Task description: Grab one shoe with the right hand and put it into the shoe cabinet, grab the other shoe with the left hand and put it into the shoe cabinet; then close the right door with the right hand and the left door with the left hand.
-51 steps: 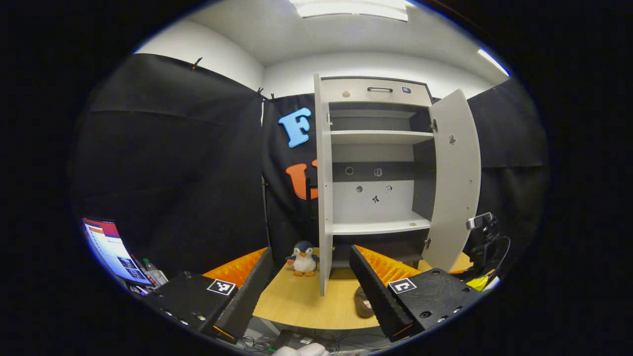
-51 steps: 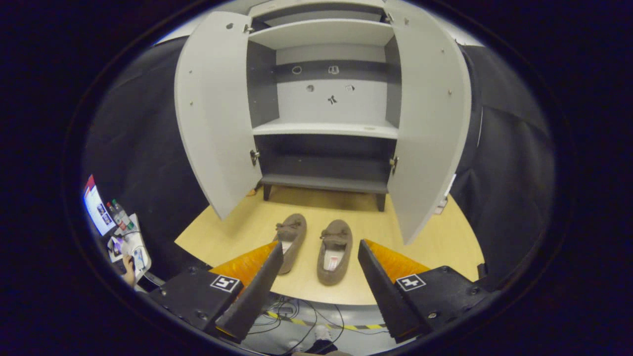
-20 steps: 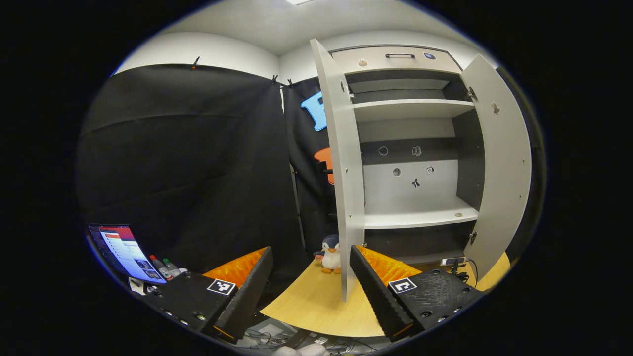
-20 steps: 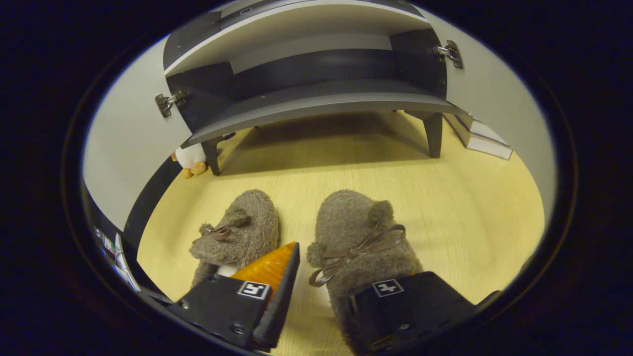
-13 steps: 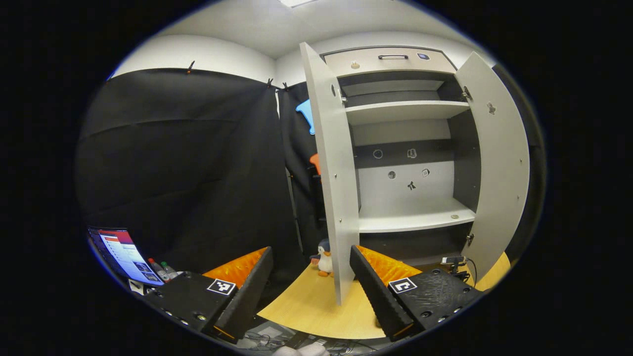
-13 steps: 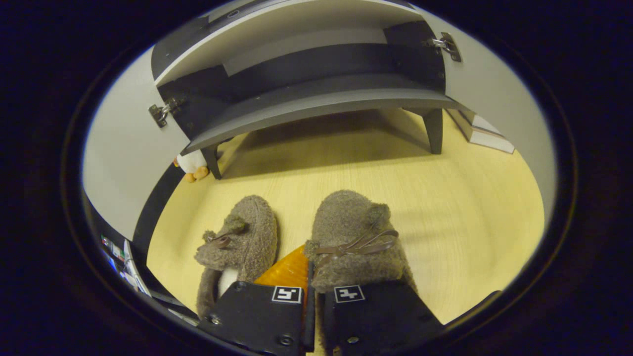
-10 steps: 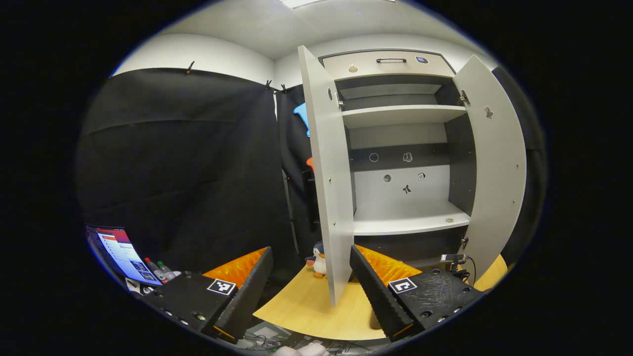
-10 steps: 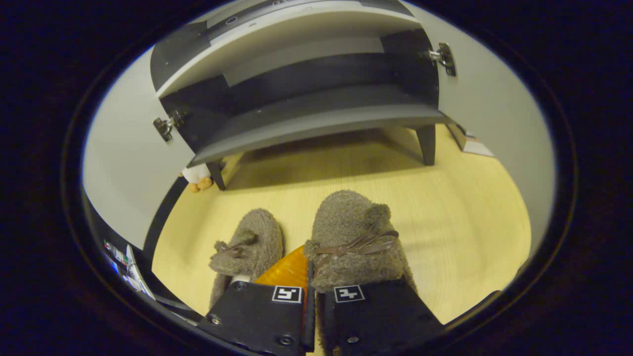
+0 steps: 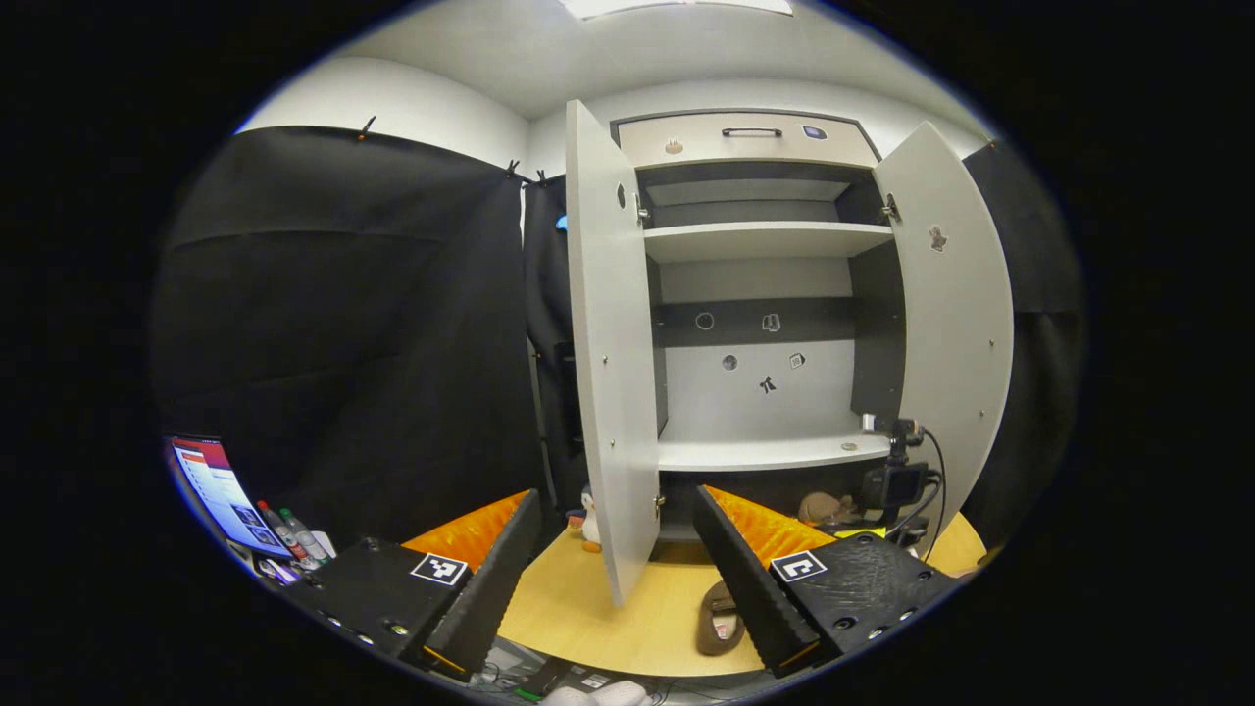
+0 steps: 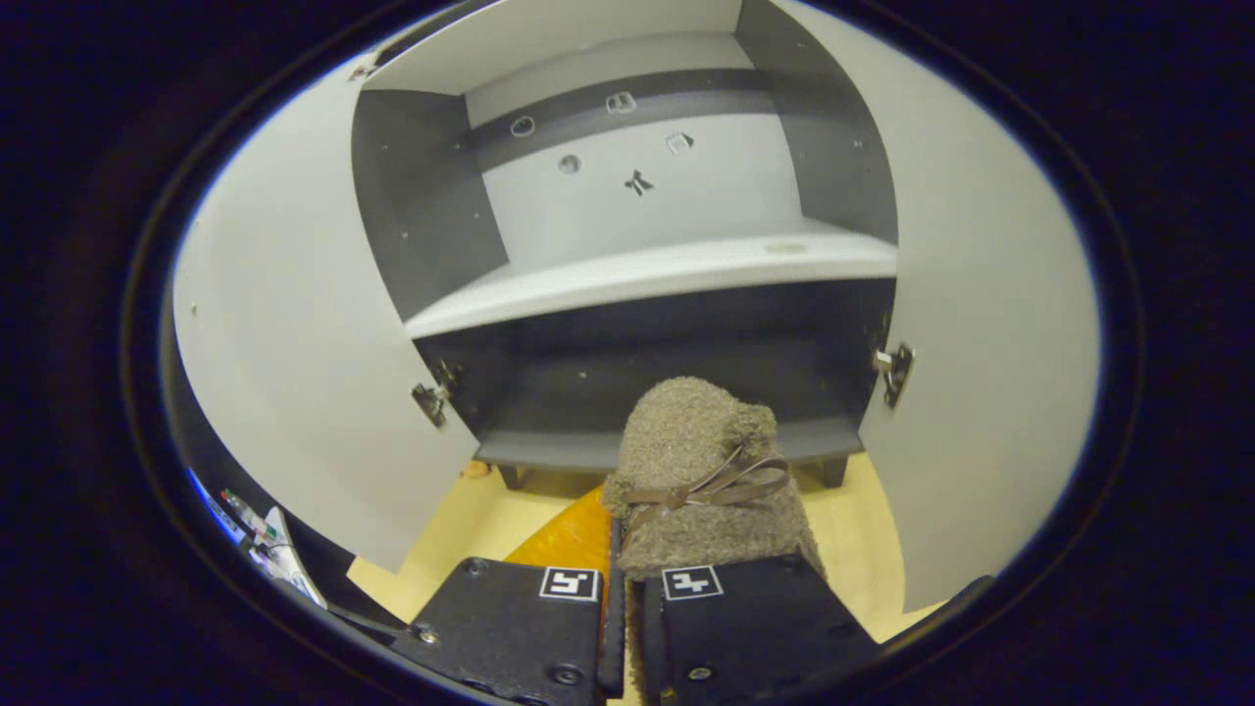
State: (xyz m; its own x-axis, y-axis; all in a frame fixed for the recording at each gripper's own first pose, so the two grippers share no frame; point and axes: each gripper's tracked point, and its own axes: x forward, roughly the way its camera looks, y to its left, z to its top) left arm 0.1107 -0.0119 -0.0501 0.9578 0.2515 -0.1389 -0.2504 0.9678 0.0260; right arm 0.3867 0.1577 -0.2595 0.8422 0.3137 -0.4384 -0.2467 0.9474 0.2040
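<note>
One fuzzy shoe [image 10: 702,461] is clamped between the closed fingers of the right gripper [image 10: 627,588], held before the open shoe cabinet [image 10: 637,275]. The other shoe [image 9: 719,618] lies near the table's [image 9: 608,618] front edge, beside the wide-open left gripper [image 9: 618,559].

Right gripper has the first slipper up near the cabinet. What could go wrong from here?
1. The right gripper seems to pinch only one side of the slipper, so its toe may sag or slip on the way in.
2. The toe could catch the dark bottom shelf edge.
3. The second slipper lies near the left door; the open left gripper may bump that door when reaching.
</note>
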